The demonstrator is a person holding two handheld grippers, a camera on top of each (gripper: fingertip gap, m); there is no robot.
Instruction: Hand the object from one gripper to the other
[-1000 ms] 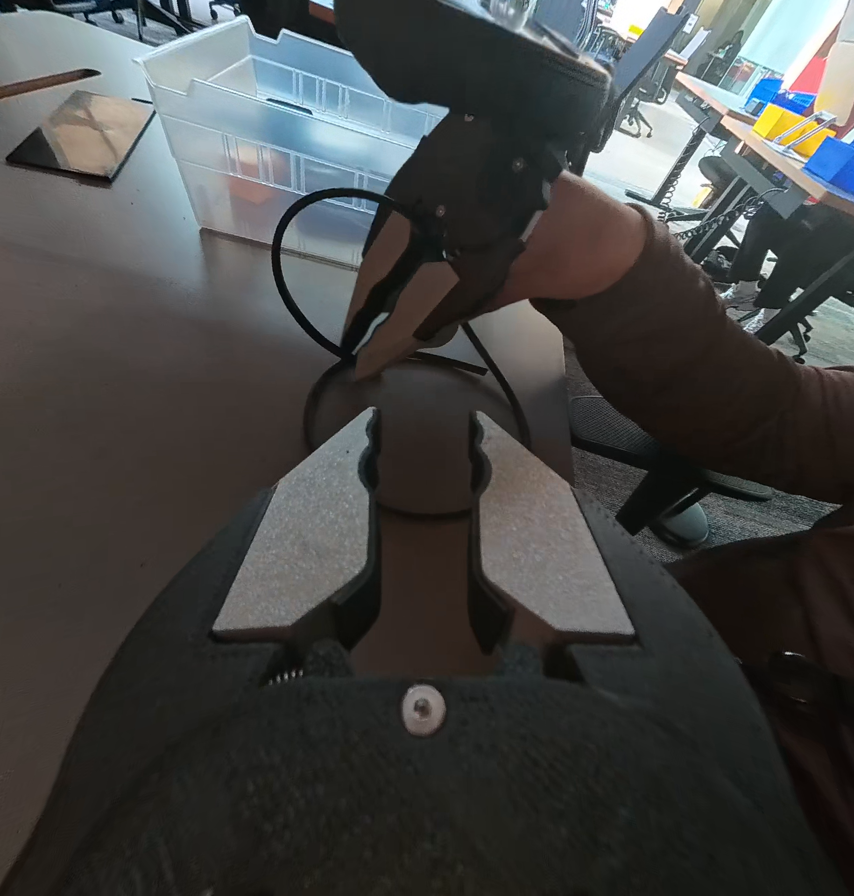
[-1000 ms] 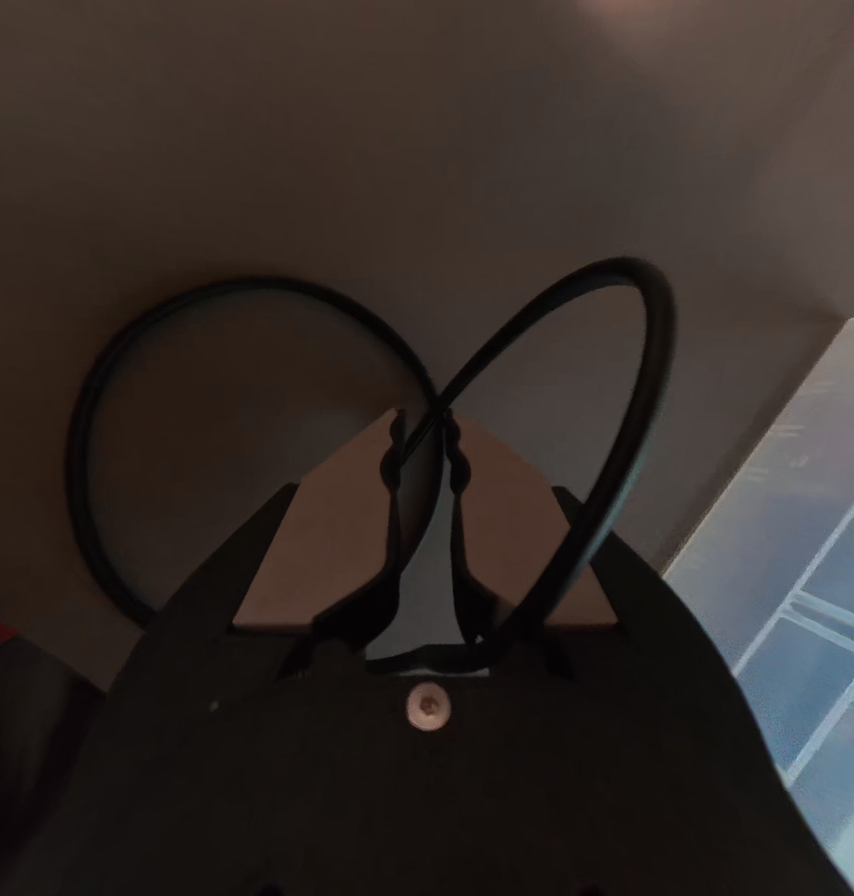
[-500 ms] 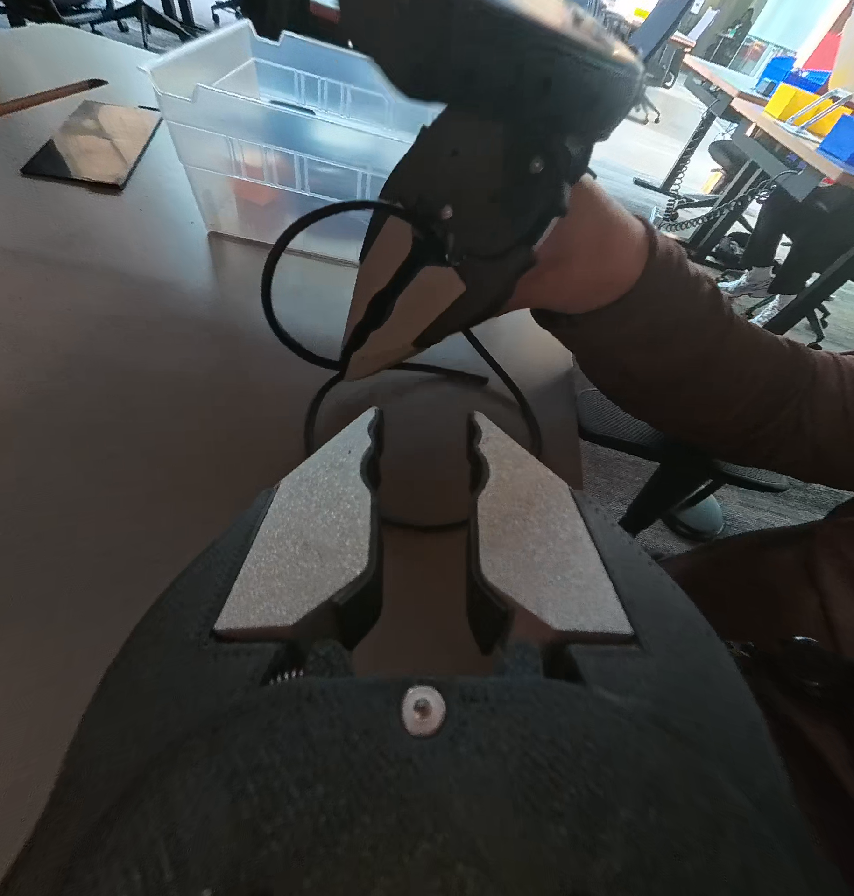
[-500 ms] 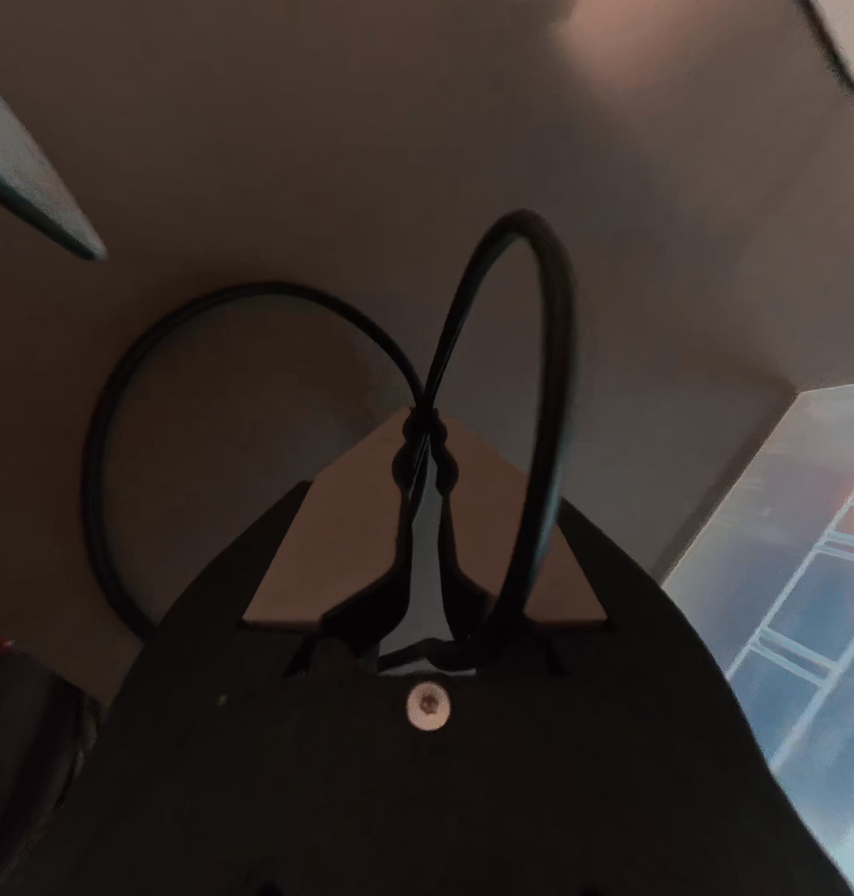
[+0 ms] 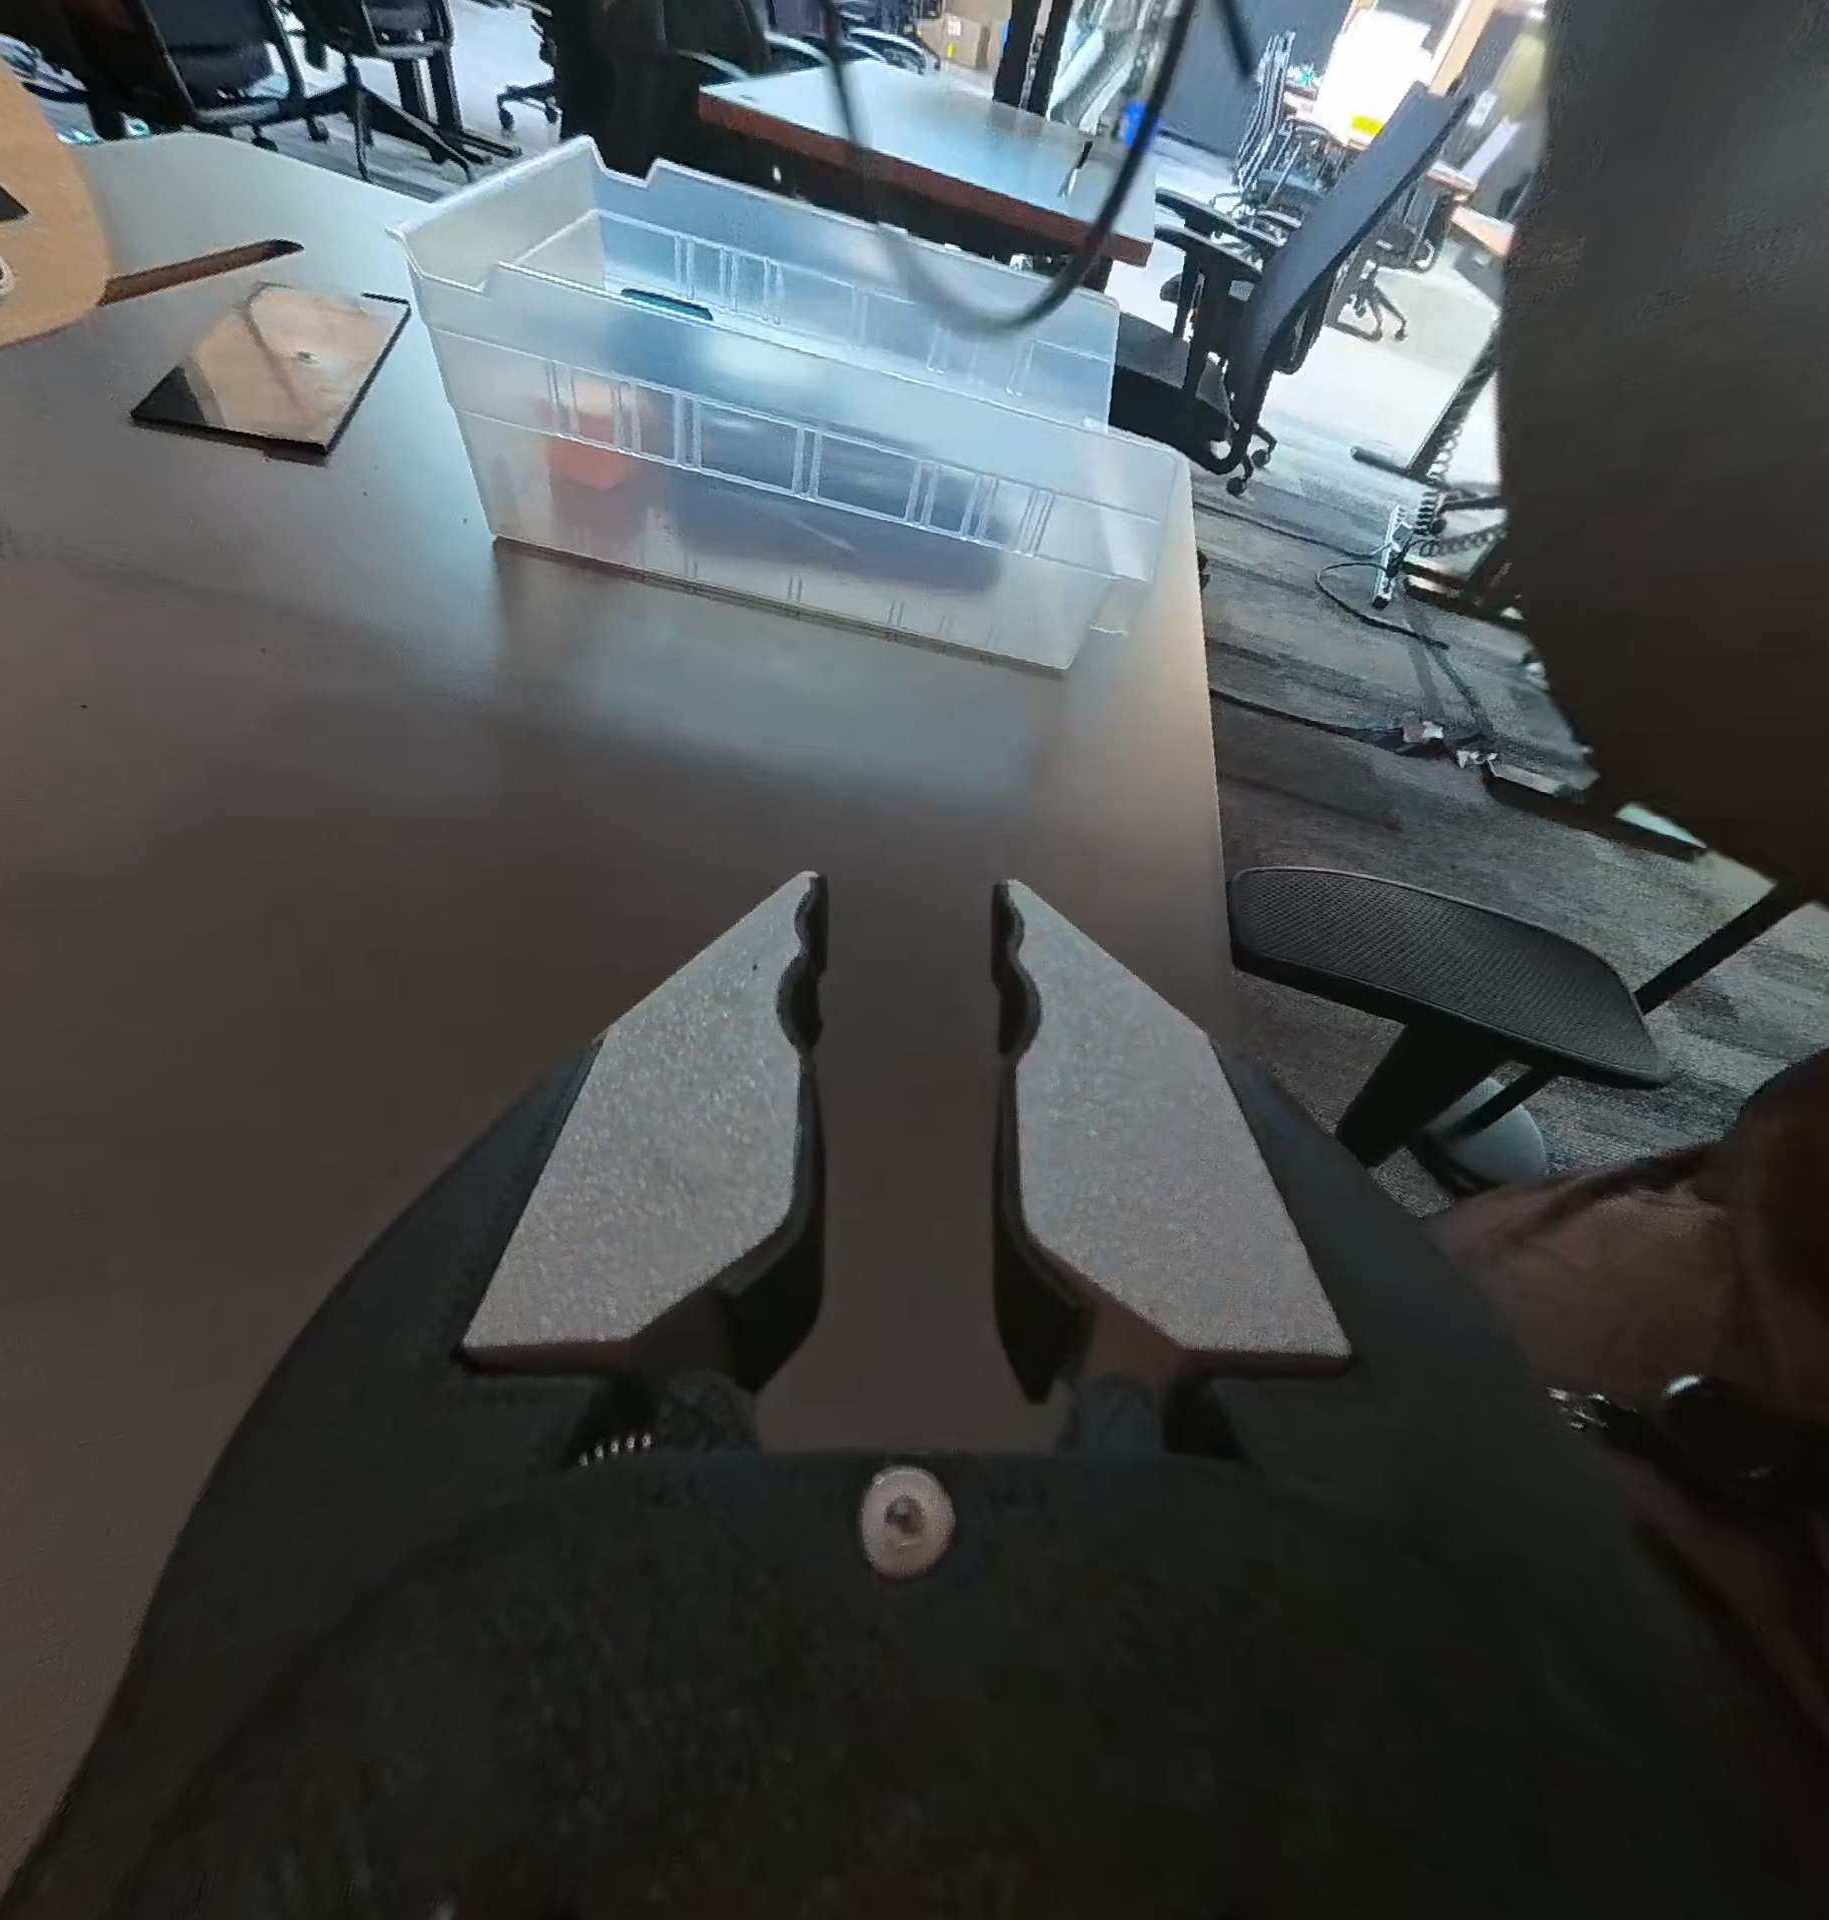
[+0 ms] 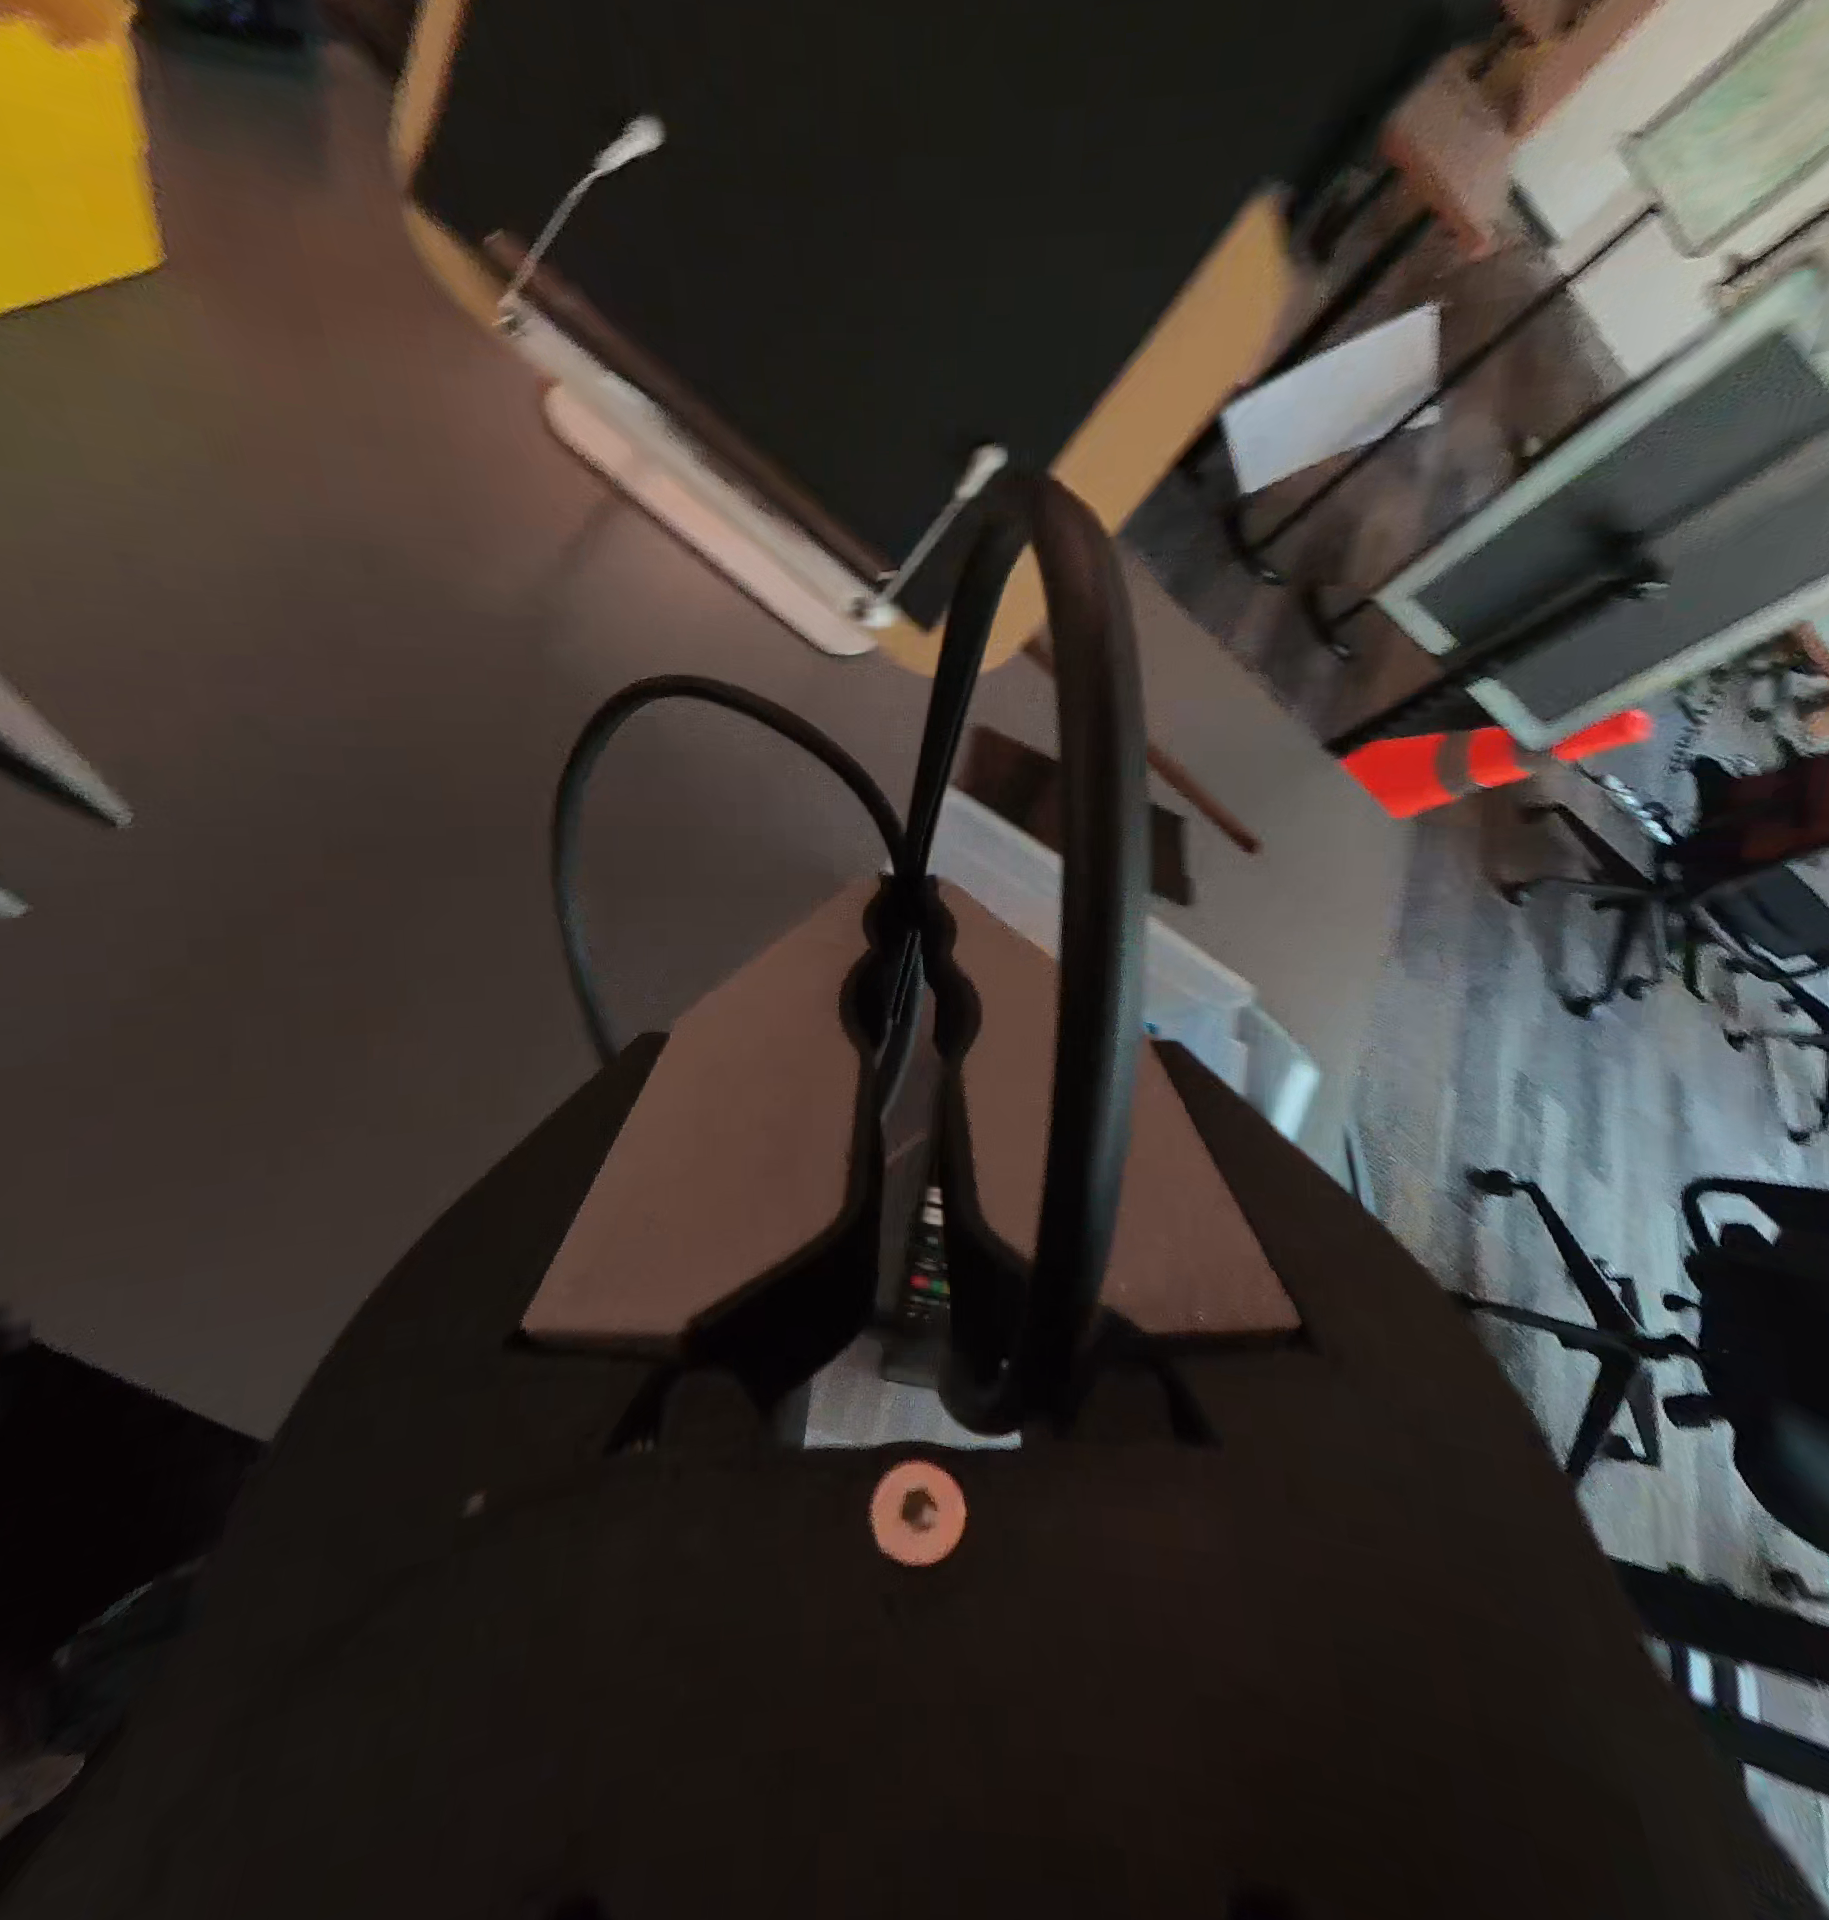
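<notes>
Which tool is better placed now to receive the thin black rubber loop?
Left. The left tool is open and empty above the table, while the right tool is shut on the thin black rubber loop.

Dim desk, blurry rt view

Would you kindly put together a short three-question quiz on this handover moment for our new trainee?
1. True or false: the left tongs are open and empty.
2. What do the right tongs hold: A) a pen, B) a black cable, C) a cone?
3. Fill in: the clear plastic bin sits on the ____.

Key: 1 true. 2 B, the tongs are shut on the looped cable. 3 the table.
</notes>
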